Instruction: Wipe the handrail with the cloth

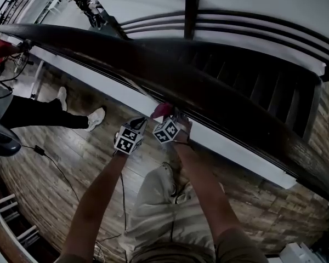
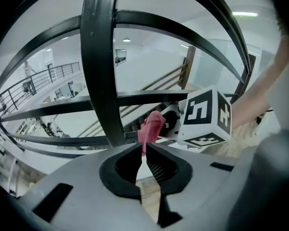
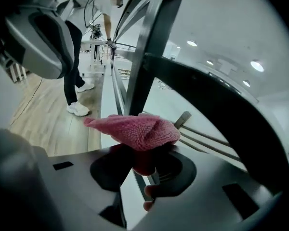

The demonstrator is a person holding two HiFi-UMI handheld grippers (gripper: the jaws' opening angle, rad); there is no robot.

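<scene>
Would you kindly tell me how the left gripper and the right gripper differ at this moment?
The right gripper is clamped on the pink cloth. The left gripper has its jaws together, and the cloth only shows beyond their tips. The right gripper's jaws stand slightly apart around the bunched cloth, while the left gripper's jaws meet. Both sit side by side close to the dark handrail.

The cloth is pink, the handrail is dark brown, and the floor has brown wooden planks.
</scene>
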